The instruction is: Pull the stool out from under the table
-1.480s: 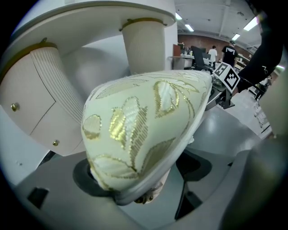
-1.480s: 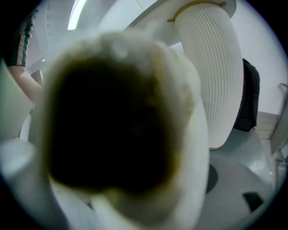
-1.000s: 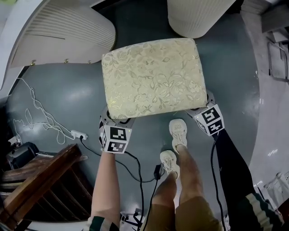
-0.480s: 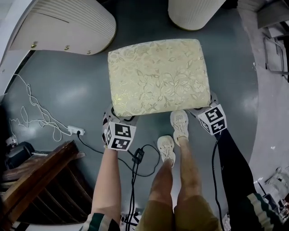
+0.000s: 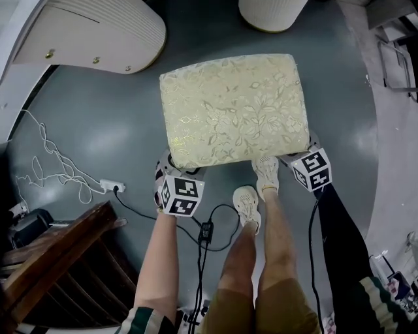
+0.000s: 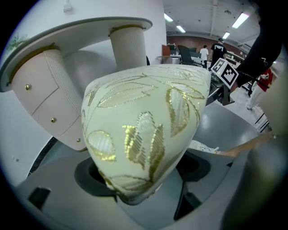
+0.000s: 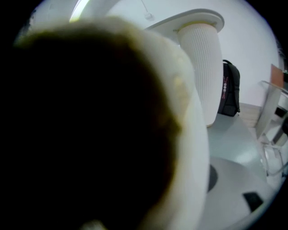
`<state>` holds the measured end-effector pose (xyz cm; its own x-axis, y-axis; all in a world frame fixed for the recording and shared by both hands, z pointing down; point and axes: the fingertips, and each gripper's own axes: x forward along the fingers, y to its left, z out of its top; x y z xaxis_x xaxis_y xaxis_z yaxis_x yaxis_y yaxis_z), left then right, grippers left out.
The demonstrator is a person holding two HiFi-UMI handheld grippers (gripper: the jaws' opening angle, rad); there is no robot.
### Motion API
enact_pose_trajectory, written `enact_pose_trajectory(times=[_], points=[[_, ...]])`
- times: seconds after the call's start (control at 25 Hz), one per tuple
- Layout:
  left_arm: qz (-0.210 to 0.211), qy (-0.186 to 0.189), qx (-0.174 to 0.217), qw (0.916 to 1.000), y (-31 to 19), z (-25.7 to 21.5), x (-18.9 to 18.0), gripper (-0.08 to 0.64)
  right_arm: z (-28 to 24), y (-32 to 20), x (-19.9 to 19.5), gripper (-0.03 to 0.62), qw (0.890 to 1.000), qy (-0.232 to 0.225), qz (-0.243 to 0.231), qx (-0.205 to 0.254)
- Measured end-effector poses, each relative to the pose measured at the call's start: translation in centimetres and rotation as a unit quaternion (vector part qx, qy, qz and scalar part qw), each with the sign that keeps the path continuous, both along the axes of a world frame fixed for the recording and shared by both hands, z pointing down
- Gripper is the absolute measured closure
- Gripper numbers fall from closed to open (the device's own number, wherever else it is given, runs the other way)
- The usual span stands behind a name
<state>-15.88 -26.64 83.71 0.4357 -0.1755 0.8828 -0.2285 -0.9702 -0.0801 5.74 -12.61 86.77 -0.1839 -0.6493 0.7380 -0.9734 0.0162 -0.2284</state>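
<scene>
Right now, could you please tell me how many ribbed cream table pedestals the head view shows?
2: one ribbed cream table pedestal at the upper left, the other at the top edge, beyond the gold-patterned cushioned stool. More may lie outside the frame.

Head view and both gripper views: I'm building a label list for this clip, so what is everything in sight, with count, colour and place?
cream-and-gold floral upholstered stool: one, cream and gold, mid-floor
white table with ribbed supports: one, off-white, beyond the stool
grey floor: one, grey, under everything
white power strip with thin cord: one, white, floor at left
dark wooden furniture: one, brown, lower left
black cables: several, black, floor by the feet
black backpack: one, black, beside a table support
shoes: two, off-white, at the stool's near edge
left gripper: one, grey, closed on the stool's near-left corner
right gripper: one, grey, at its near-right corner
</scene>
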Motion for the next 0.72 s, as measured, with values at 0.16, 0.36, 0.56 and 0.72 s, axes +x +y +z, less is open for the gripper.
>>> enact_pose_trajectory(times=[0.16,0.36,0.56,0.72], points=[[-0.004,-0.012,-0.029,0.9995,0.54,0.29,-0.07,0.146,-0.06,0.48,0.18,0.141,1.0,-0.003,0.005,-0.021],[-0.014,-0.011,-0.026,0.9995,0.66,0.33,-0.13,0.15,0.02,0.01,0.54,0.141,1.0,0.002,-0.009,-0.012],[0.001,-0.016,-0.025,0.9996,0.45,-0.22,-0.22,0.152,0.03,0.43,-0.01,0.141,1.0,-0.009,0.006,-0.016],[0.004,-0.016,-0.031,0.9994,0.48,-0.35,-0.31,0.152,-0.2,0.53,-0.12,0.141,1.0,-0.01,0.009,-0.022]])
